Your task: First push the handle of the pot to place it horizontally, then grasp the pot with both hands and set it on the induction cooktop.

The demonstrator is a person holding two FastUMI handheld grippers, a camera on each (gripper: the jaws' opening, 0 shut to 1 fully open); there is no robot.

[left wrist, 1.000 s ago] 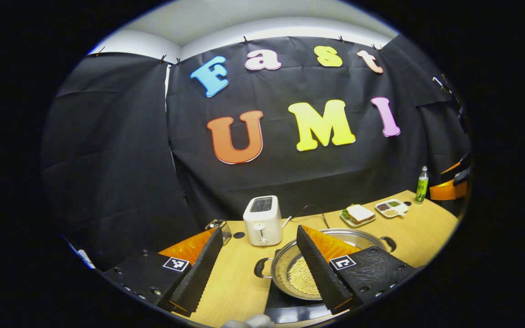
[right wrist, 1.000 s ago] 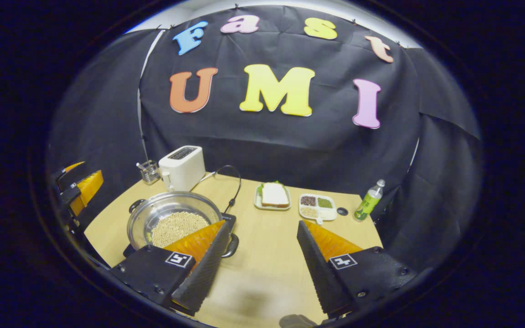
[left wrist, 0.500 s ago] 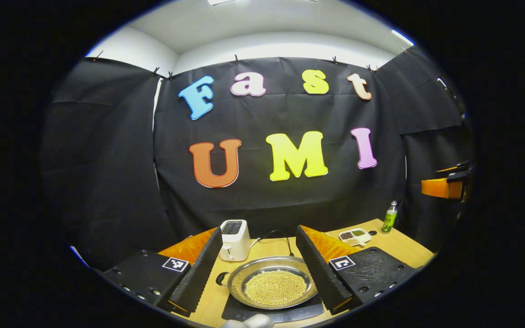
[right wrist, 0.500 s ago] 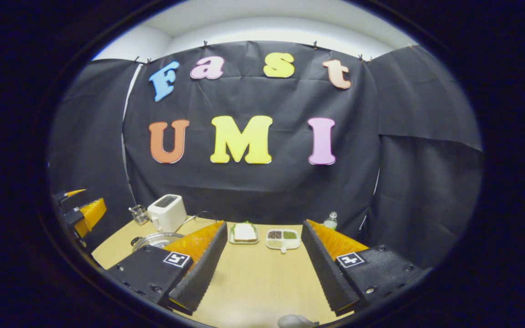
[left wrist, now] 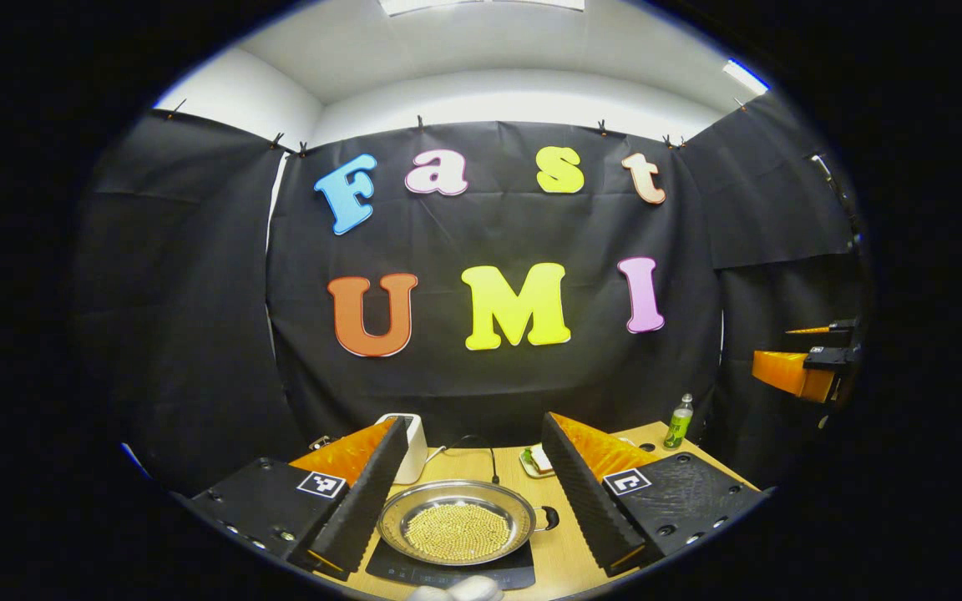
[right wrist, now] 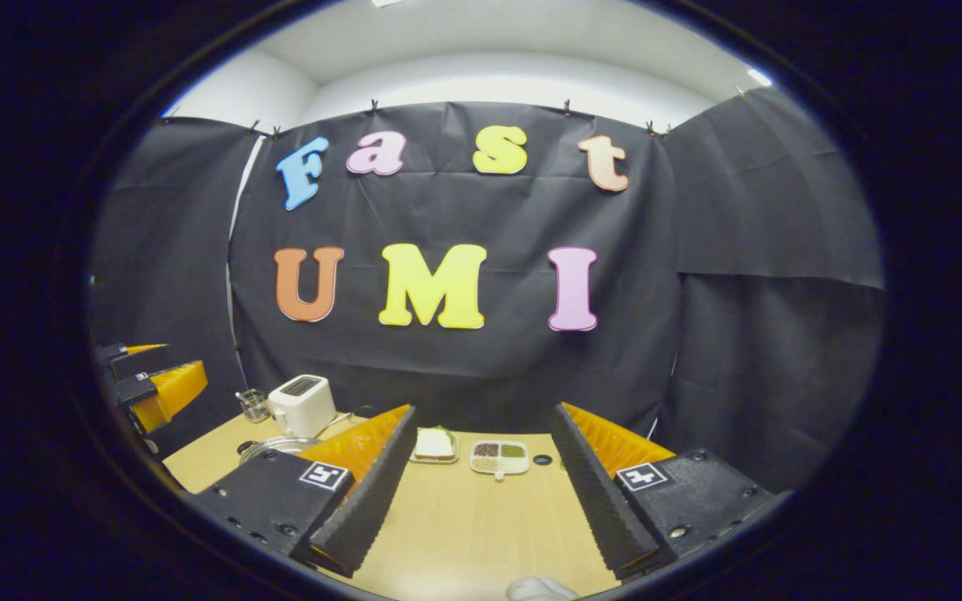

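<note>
In the left gripper view, nearest to us, we see the left gripper (left wrist: 474,480) with its two fingers spread wide apart, and nothing is held between them. Through the gap between the fingers we see the pot (left wrist: 458,524). It is a shallow metal pot with many small yellow beans inside. It sits on the induction cooktop (left wrist: 448,570), a flat black plate that lies on the wooden table (left wrist: 556,561). One black handle of the pot (left wrist: 549,519) points to the right side; the other handle is hidden behind the left finger. The left gripper does not touch the pot.

Behind the pot we see a black cable (left wrist: 474,446), and to the left a white toaster (left wrist: 411,446), partly covered by the left finger. Further back a plate with a sandwich (left wrist: 538,460) shows just beside the right finger, and a green bottle (left wrist: 680,422) stands near the far right corner of the table. At the right edge, raised well above the table, we see the right gripper (left wrist: 807,361).

In the right gripper view the right gripper's own fingers are also wide apart and grasp nothing; below them is the bare table. Beyond them lie the sandwich plate and a white tray with compartments (right wrist: 498,457) of different grains. To the left we see a part of the pot's rim, the toaster, and a small wire holder (right wrist: 254,405) beside it.
</note>
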